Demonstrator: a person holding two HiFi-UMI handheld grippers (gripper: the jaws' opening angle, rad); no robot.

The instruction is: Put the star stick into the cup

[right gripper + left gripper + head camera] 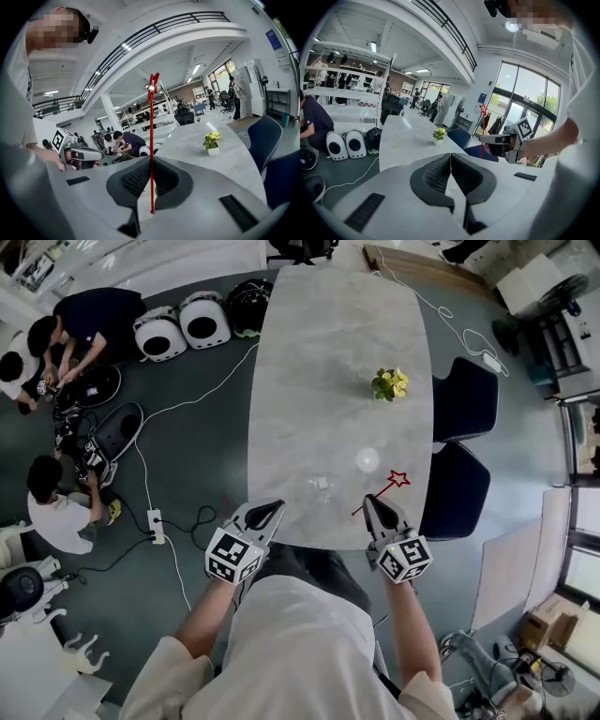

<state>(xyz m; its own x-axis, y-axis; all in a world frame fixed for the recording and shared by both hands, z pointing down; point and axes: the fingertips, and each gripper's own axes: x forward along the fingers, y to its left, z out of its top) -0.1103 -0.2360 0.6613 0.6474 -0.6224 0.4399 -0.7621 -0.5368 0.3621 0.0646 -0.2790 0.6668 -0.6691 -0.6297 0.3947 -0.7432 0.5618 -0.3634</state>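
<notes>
My right gripper (373, 503) is shut on a thin red star stick (380, 491) at the near edge of the marble table (319, 362). The stick's star end (400, 478) points out to the right. In the right gripper view the stick (151, 154) rises straight up between the closed jaws, star (153, 85) on top. A small clear cup (322, 487) stands on the table between the two grippers, just ahead of them. My left gripper (267, 511) is shut with nothing in it, left of the cup. The left gripper view also shows the right gripper (499, 139) holding the stick (482, 129).
A small potted yellow flower (391, 383) stands mid-table, and a white round object (367, 460) lies near the cup. Two dark blue chairs (463, 399) are on the table's right side. At left, people sit on the floor among gear, white cables and a power strip (157, 526).
</notes>
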